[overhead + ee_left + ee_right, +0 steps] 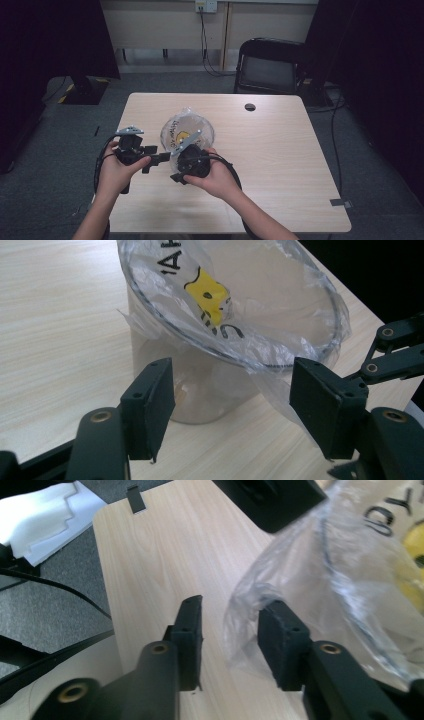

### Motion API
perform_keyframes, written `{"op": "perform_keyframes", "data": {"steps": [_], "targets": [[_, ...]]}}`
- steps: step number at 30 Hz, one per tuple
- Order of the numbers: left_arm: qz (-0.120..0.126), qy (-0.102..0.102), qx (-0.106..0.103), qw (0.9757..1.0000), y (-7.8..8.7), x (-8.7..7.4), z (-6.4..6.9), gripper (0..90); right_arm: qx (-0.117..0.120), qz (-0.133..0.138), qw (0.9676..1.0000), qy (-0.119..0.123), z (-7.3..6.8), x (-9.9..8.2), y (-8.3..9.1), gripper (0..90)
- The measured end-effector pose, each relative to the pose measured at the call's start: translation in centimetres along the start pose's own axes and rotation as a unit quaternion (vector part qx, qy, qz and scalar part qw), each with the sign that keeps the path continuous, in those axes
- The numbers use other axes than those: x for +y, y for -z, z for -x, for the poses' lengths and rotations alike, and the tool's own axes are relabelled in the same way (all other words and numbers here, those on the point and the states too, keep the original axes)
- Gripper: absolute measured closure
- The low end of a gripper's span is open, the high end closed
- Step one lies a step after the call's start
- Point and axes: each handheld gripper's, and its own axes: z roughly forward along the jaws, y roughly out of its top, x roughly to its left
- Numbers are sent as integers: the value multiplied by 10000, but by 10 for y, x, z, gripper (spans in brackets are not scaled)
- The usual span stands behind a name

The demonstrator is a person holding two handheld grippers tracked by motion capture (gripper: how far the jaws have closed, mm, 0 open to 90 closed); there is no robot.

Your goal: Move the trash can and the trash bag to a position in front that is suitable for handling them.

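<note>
A pale wooden tabletop (pixel 280 165) is seen from above, with a black folding chair (pixel 267 65) behind its far edge and grey carpet around it. Near the middle of the near half stands a small translucent bin (pixel 200 390), upright, its long axis vertical; it is lined with a clear plastic bag (pixel 260 300) printed with black letters and a yellow figure. The bag's mouth is folded out over the rim, and loose film hangs down the outside of the wall.

The left tongs (pixel 159 159) are held level just to the left of the bin and are pointed at it; in the left gripper view they (pixel 240 410) are seen standing well open, one jaw to either side of the bin's lower wall, with nothing pressed between the pads. The right tongs (pixel 230 640) are held at the near side of the bin, closer to the bag than the left pair. They are parted moderately; a crumpled fold of the hanging film lies against the inner face of one jaw, but no pinch on it is seen, so nothing is judged to be held.

The bag's loose edge lies just ahead of the right tongs, so the next adjustment of the liner is judged to fall to that hand.
</note>
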Motion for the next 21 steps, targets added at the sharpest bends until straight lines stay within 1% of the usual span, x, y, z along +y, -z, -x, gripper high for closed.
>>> {"op": "perform_keyframes", "data": {"steps": [2,4,5,6,8,9,10,11,12,13,15,16,17,18,19,21], "targets": [[5,63,-37,10000,-2,-1,0,359,6,-38,9999,98,-2,1,-4,579],[-24,71,-46,10000,-4,-3,-1,362,43,-78,9998,179,-3,0,-11,557],[-20,93,-62,9999,-5,-3,-2,362,43,-78,9998,179,-3,0,-11,557],[-34,90,-90,9999,-5,-4,-3,378,36,-72,9997,228,-4,-1,-13,553],[-66,84,-85,9999,-7,-6,-4,444,54,-83,9996,266,-5,-1,-16,537],[-63,102,-129,9998,-7,-7,-5,494,33,-71,9996,278,-5,0,-16,532],[-41,212,-226,9995,-7,-7,-5,518,37,-65,9996,282,-5,0,-16,526],[-24,249,-283,9993,-7,-7,-6,548,38,-49,9996,274,-4,0,-16,517],[-30,253,-299,9992,-6,-7,-5,650,75,29,9998,205,-3,1,-15,507],[-81,226,-299,9993,-5,-7,-4,650,75,29,9998,205,-3,1,-15,507],[-278,75,-133,9995,-4,-6,-2,770,42,60,9998,181,-2,1,-13,481],[-291,103,-152,9994,-5,-6,-2,770,24,57,9999,142,-2,0,-12,473],[-307,141,-221,9992,-6,-7,-2,790,20,92,9998,148,-1,0,-11,465],[-321,150,-209,9992,-7,-7,-3,834,17,108,9999,124,0,-1,-10,458],[-344,85,-156,9992,-8,-8,-3,853,-6,126,9999,102,0,-1,-9,452],[-345,137,-194,9991,-11,-9,-4,897,-3,129,9999,75,2,-3,-7,443]]}}
